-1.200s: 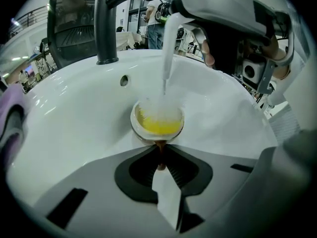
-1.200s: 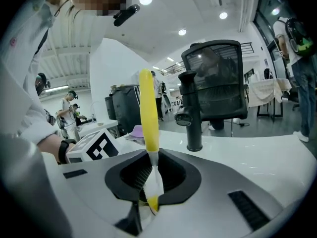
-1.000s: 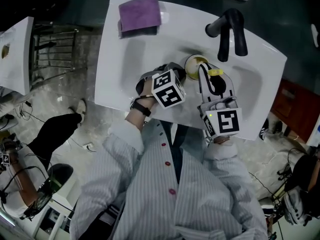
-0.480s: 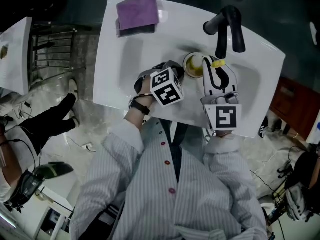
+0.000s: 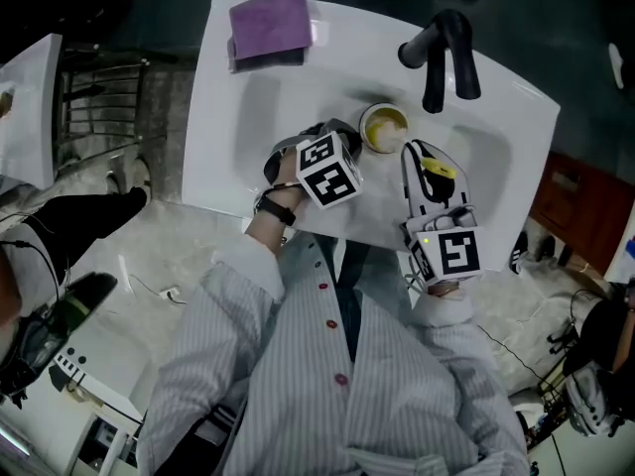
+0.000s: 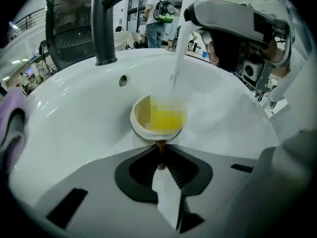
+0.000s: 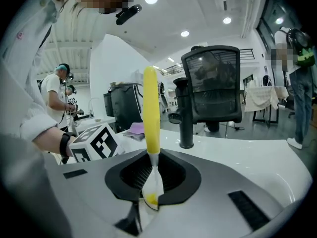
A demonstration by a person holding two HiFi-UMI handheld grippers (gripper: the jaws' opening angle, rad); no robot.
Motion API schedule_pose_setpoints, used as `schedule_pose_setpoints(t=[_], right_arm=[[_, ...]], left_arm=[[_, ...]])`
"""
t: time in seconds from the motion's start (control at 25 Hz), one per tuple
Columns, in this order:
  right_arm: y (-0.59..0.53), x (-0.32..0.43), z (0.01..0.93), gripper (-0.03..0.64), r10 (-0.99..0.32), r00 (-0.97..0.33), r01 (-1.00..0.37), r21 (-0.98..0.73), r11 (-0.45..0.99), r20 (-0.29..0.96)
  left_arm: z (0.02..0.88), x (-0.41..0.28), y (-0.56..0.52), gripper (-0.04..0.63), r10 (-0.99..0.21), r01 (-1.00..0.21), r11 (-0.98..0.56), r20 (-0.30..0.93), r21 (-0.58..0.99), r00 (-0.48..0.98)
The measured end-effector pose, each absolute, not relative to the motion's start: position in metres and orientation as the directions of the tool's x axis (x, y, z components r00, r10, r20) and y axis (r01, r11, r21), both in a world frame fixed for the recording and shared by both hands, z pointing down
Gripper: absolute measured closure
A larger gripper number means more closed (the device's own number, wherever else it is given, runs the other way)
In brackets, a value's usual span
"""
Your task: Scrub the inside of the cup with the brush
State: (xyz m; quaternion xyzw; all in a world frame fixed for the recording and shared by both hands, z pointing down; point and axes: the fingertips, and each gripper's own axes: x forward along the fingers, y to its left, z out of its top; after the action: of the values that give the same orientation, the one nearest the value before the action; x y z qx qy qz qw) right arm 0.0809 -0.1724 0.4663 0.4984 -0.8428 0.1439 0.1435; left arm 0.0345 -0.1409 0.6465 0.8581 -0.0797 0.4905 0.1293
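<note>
A cream cup with a yellow inside sits in the white sink, below the black faucet. My left gripper is shut on the cup's brown handle, and the cup stands just beyond its jaws. My right gripper is shut on the brush. It holds the brush to the right of the cup and apart from it. In the right gripper view the brush's yellow handle points up, away from the right gripper. The right gripper's body hangs above the basin.
A purple cloth lies on the sink's far left corner. The faucet's post rises behind the cup, with the overflow hole beside it. An office chair and people stand in the room beyond.
My right gripper has drawn the brush back from the cup's rim toward the person. The cup and left gripper have barely moved.
</note>
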Motion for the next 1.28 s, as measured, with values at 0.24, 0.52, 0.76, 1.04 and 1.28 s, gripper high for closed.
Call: schedule_pose_setpoints(t=[0.24, 0.52, 0.76, 1.04, 1.28], right_arm=[[-0.182, 0.06, 0.465, 0.558, -0.81, -0.466, -0.882, -0.108, 0.459, 0.356], [-0.208, 0.052, 0.465, 0.558, -0.831, -0.454, -0.886, -0.061, 0.46, 0.322], [-0.226, 0.055, 0.465, 0.56, -0.862, -0.401, -0.901, 0.039, 0.433, 0.311], [-0.222, 0.082, 0.464, 0.558, -0.877, -0.349, -0.913, 0.089, 0.397, 0.33], [-0.194, 0.093, 0.465, 0.558, -0.852, -0.364, -0.921, -0.012, 0.389, 0.377]], left_arm=[[0.645, 0.034, -0.141, 0.535, -0.014, -0.264, -0.955, 0.864, 0.139, 0.503], [0.644, 0.035, -0.142, 0.535, -0.019, -0.27, -0.953, 0.862, 0.137, 0.506], [0.644, 0.036, -0.142, 0.535, -0.028, -0.271, -0.955, 0.866, 0.124, 0.498], [0.644, 0.036, -0.142, 0.535, -0.022, -0.273, -0.952, 0.863, 0.135, 0.504], [0.645, 0.036, -0.142, 0.535, -0.023, -0.272, -0.953, 0.865, 0.133, 0.502]])
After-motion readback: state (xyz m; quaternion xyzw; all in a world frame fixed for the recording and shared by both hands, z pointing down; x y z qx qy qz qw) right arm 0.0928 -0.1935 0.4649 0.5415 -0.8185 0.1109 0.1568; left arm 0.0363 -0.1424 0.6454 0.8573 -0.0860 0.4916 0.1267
